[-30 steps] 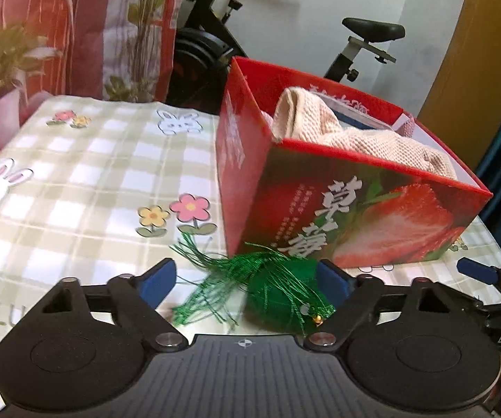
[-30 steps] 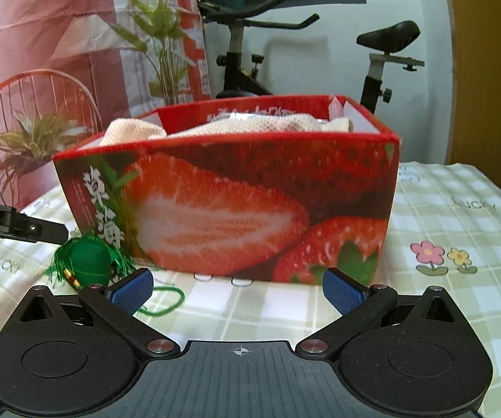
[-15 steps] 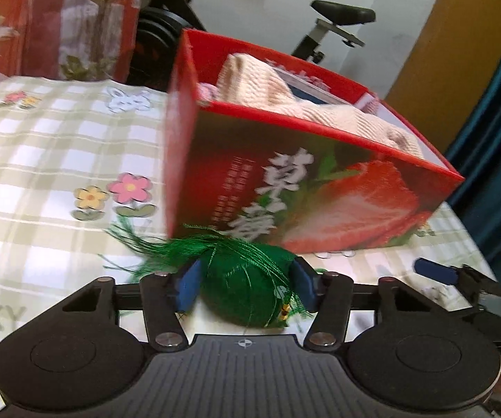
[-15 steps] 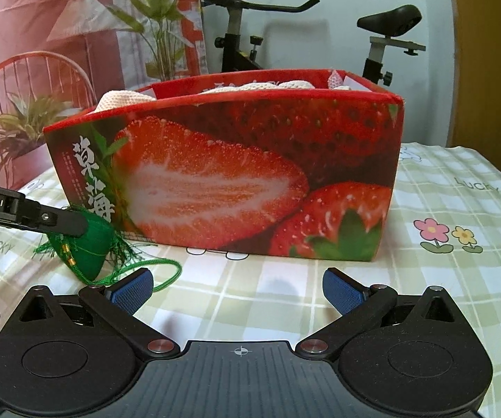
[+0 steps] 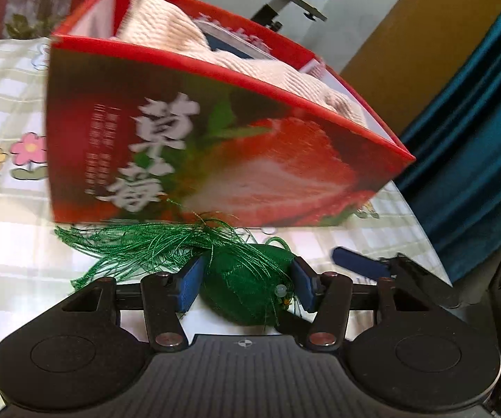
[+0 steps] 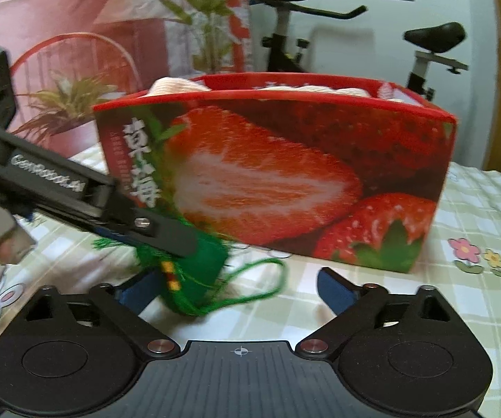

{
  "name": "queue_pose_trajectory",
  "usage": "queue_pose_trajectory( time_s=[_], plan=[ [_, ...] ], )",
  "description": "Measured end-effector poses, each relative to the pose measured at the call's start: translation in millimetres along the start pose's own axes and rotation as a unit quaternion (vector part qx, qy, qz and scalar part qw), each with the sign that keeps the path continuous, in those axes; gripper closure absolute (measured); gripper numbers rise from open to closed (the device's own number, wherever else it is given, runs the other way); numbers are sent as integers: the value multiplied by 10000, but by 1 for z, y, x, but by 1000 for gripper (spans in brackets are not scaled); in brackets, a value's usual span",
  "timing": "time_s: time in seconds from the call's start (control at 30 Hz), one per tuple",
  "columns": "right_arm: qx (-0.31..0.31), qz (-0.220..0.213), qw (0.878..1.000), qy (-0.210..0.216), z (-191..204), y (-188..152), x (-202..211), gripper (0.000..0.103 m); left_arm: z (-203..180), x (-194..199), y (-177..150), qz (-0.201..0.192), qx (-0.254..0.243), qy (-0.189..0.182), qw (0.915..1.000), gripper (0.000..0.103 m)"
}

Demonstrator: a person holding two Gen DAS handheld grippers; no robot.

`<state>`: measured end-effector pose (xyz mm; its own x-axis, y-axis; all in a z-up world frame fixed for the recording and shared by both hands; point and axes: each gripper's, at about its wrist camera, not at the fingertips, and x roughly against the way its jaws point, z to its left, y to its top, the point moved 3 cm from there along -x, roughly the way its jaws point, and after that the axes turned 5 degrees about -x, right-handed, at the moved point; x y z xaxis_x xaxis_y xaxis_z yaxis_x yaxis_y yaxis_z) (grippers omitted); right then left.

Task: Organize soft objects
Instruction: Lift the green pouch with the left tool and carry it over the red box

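**Readable print: box and gripper**

The red strawberry box [image 5: 215, 146] carried two large white Chinese characters, 草莓, stacked on its long side; they showed in both wrist views. Columns of small print beside them were too blurred to read. The left gripper [image 6: 166, 233] bore white lettering on its black arm, reading roughly "GenRobot.AI".

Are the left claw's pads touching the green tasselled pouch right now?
Touching. In the left wrist view the left claw has both blue pads pressed against the sides of the green tasselled pouch, no gap visible.
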<state>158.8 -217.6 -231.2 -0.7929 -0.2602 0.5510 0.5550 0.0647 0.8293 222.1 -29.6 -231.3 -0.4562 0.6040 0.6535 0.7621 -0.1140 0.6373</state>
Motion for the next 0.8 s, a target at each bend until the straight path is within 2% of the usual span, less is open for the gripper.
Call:
queue_pose_trajectory(
  time_s=[0.1,0.2,0.33,0.43,0.57,0.8],
  plan=[
    [103,137,9996,215,5,-1,-2,29,-8,-5,-1,56,-34,-73,10000,45],
    [147,286,9983,483,9,-2,-2,54,-15,-9,-2,92,-75,-112,9999,45],
    [48,245,9978,619,10,2,6,56,-20,-3,0,48,-110,-85,9999,46],
    [10,53,9973,737,12,16,18,56,-27,14,9,-152,-224,-62,9996,46],
    [271,-344,9958,805,20,45,37,56,-43,46,29,-609,-490,19,9969,46],
    [690,-1027,9877,955,30,119,64,56,-60,96,78,-1426,-710,20,9872,47]
  ],
)
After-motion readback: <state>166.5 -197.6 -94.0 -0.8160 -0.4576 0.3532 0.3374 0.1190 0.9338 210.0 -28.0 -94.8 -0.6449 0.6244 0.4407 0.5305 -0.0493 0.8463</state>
